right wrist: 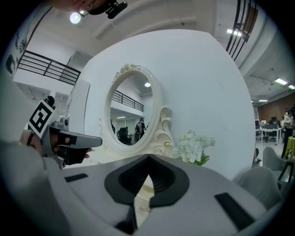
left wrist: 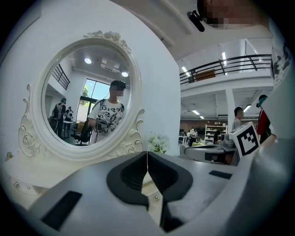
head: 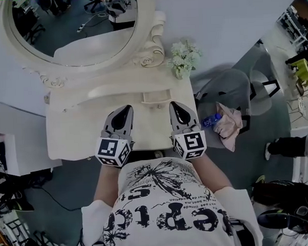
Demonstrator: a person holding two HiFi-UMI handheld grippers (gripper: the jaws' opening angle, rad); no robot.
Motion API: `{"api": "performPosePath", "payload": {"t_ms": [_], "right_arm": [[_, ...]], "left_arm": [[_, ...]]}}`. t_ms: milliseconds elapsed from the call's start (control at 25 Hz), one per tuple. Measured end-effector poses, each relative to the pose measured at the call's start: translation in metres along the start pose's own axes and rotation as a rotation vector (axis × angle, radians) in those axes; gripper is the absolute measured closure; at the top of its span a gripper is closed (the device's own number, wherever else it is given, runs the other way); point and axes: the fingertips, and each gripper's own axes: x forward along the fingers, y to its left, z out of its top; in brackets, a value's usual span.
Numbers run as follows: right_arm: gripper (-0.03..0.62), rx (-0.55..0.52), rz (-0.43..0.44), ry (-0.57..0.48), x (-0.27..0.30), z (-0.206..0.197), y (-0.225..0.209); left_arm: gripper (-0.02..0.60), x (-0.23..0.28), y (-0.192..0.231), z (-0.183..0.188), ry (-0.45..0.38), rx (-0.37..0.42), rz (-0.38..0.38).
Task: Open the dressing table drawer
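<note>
The cream dressing table (head: 79,135) stands below me, seen from above; its drawer front is hidden under the table's front edge. Both grippers hover side by side over the near part of the tabletop, pointing roughly level at the oval mirror (head: 72,24). My left gripper (head: 126,112) is shut, its jaws meeting with nothing between them (left wrist: 147,159). My right gripper (head: 176,106) is shut and empty too (right wrist: 148,162). Each gripper's marker cube shows in the other's view: the left gripper (right wrist: 69,138), the right gripper (left wrist: 246,138).
A bunch of white flowers (head: 184,57) stands at the table's back right corner, and a small raised box (head: 155,97) sits on the top between the grippers. A grey chair (head: 243,89) to the right holds a pink cloth (head: 229,125) and a blue bottle (head: 212,120).
</note>
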Motion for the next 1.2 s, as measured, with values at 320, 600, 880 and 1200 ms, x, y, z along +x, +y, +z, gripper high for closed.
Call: {"api": "performPosePath", "payload": {"t_ms": [320, 600, 880, 1200], "right_arm": [[0.577, -0.005, 0.016, 0.002, -0.006, -0.001, 0.005], [0.577, 0.004, 0.013, 0.003, -0.013, 0.003, 0.003], [0.577, 0.004, 0.016, -0.01, -0.02, 0.004, 0.009], [0.577, 0.008, -0.001, -0.034, -0.033, 0.008, 0.012]], "left_arm": [[0.561, 0.0, -0.008, 0.001, 0.003, 0.009, -0.018], [0.561, -0.001, -0.018, 0.005, -0.007, 0.014, -0.03], [0.561, -0.009, -0.021, 0.002, -0.012, 0.011, -0.027], [0.561, -0.018, -0.027, 0.002, -0.019, 0.015, -0.036]]}}
